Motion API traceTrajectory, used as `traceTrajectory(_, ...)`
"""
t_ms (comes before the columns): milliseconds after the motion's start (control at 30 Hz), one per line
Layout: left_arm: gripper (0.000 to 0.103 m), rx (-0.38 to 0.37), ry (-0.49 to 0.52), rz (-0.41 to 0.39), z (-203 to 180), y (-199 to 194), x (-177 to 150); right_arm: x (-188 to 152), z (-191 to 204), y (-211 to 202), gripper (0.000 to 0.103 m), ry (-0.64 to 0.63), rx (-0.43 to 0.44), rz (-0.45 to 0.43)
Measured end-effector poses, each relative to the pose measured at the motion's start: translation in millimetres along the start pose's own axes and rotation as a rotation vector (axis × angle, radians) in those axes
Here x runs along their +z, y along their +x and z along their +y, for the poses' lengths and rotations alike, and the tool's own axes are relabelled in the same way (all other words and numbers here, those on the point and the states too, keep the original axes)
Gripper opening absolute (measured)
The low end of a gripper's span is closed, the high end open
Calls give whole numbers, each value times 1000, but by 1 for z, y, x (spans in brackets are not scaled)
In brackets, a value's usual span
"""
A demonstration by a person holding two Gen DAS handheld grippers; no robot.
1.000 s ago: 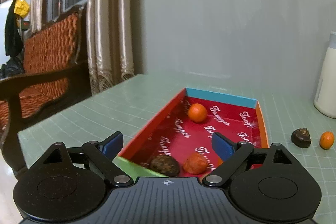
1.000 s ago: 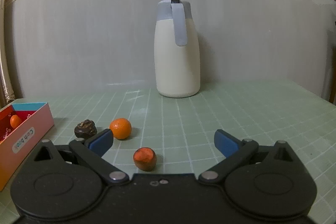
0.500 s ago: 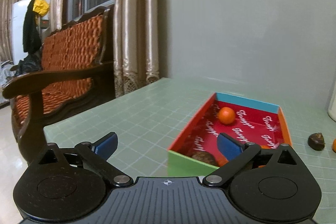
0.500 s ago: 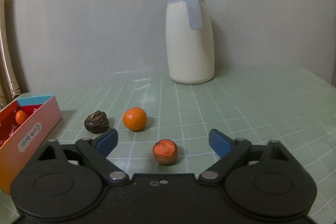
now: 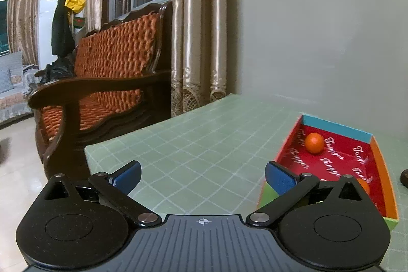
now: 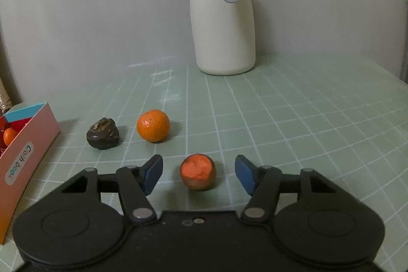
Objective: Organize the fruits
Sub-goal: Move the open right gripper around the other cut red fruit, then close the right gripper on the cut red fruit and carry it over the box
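Orange flesh shows on the peeled fruit (image 6: 198, 174) lying on the green table (image 6: 293, 119), between the closing jaws of the right gripper (image 6: 199, 172), whose pads are not touching it. Just beyond lie a tangerine (image 6: 153, 125) and a dark fruit (image 6: 103, 133), near the box (image 6: 23, 152). The left gripper (image 5: 202, 176) is spread wide and empty beside the box (image 5: 336, 128), which holds another tangerine (image 5: 314, 143) near its far end.

Box (image 6: 23, 147) at table's (image 6: 306, 119) left, two fruits (image 6: 153, 125) right of it, jug (image 6: 221, 24) behind them
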State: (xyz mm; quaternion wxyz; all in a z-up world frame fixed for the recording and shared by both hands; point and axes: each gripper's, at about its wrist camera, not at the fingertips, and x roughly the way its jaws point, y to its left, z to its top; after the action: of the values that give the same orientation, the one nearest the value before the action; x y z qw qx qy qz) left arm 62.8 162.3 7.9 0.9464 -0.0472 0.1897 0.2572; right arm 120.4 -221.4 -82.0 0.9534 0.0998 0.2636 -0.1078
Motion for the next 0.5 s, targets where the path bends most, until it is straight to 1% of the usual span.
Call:
traceTrajectory(33,102,5,1,0,2,0,-1,0,0,1,61,2,-2,6)
traceTrajectory(167,102,22,3,7,9,2,-2,1,3,7,51,4,-8,32)
traceTrajectory(267,102,33,-1,16,13,4,-3,0,9,9,44,-18,-13,35)
traceTrajectory(333,103,39,-4,22,17,5,-4,-1,12,9,42,-28,-10,35)
traceTrajectory(400,103,45,-8,29,18,7,-5,-1,15,9,37,-36,-9,36)
traceTrajectory(433,103,48,-10,32,19,7,-5,-1,16,9,36,-36,-4,35)
traceTrajectory(500,103,53,-11,33,22,8,-6,-1,17,8,29,-33,12,31)
